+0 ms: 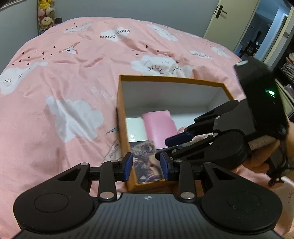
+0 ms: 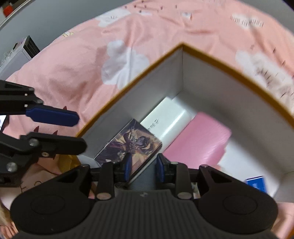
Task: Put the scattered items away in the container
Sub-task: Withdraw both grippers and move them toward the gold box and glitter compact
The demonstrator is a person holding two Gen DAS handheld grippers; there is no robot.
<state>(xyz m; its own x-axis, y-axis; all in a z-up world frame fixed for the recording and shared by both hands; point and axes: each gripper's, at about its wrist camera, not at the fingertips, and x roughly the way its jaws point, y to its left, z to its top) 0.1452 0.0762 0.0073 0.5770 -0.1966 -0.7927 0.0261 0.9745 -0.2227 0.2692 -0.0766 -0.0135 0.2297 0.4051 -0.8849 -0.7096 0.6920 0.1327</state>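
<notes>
An orange box (image 1: 172, 79) with white inner walls stands open on the bed. In it lie a pink pack (image 1: 159, 126), a white pack (image 1: 135, 126) and a picture-printed card box (image 1: 145, 163) leaning by the near corner. My left gripper (image 1: 146, 168) stands part open astride the box's near left corner, one pad outside the wall. From the right my right gripper (image 1: 161, 147) reaches over the box with nothing between its tips. In the right wrist view the right gripper (image 2: 143, 170) hangs part open just above the card box (image 2: 134, 143), its right pad clear of it. The left gripper (image 2: 82, 131) sits at the box (image 2: 220, 60) corner.
The pink cloud-print bedspread (image 1: 73, 73) spreads all around the box. A blue item (image 2: 256, 183) lies at the box's far right. A person's hand (image 1: 257, 161) holds the right gripper. Plush toys (image 1: 46, 16) stand far left; an open doorway (image 1: 257, 36) shows at the far right.
</notes>
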